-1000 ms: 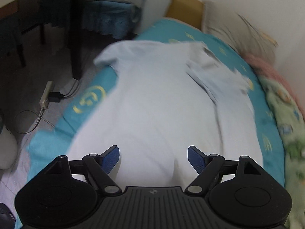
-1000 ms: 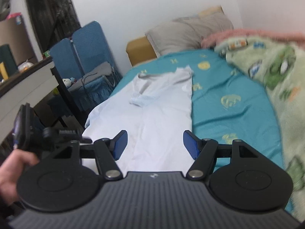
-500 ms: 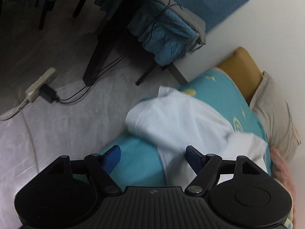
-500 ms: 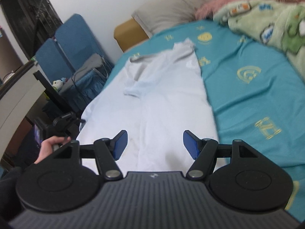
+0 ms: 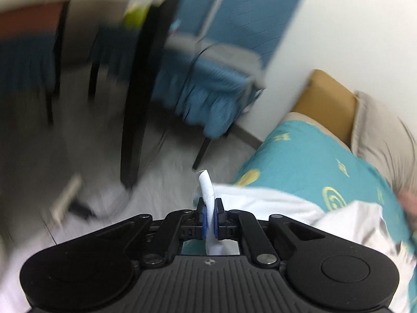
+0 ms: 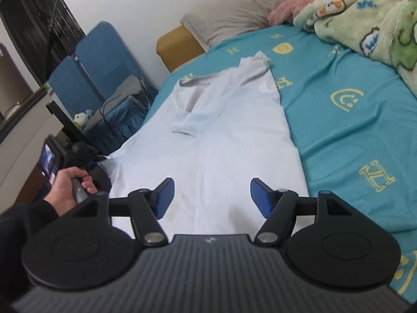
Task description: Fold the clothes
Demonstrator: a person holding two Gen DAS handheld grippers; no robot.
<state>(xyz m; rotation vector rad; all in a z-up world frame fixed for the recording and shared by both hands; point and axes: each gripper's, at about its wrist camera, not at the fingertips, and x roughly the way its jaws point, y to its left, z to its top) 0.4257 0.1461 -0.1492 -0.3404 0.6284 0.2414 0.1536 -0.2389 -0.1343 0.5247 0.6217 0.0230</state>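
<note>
A white short-sleeved shirt (image 6: 234,135) lies flat on the teal bed sheet (image 6: 351,135), collar toward the pillows, one sleeve folded in over the chest. My left gripper (image 5: 208,219) is at the shirt's left edge by the bedside. Its jaws are closing tight and the blue pads pinch a strip of white shirt fabric (image 5: 206,185) that sticks up between them. In the right wrist view a hand (image 6: 66,186) holds that gripper at the shirt's left side. My right gripper (image 6: 211,198) hovers open over the shirt's lower part, with nothing between its fingers.
A grey pillow (image 6: 242,7), a pink blanket and a green patterned blanket (image 6: 365,20) lie at the bed's head and right side. Left of the bed are a blue folding chair (image 6: 99,57), a black table leg (image 5: 138,104) and a power strip (image 5: 65,198) on the floor.
My left gripper swung from over the shirt's middle to its left edge and shut on the fabric. My right gripper dipped closer over the shirt and stayed open.
</note>
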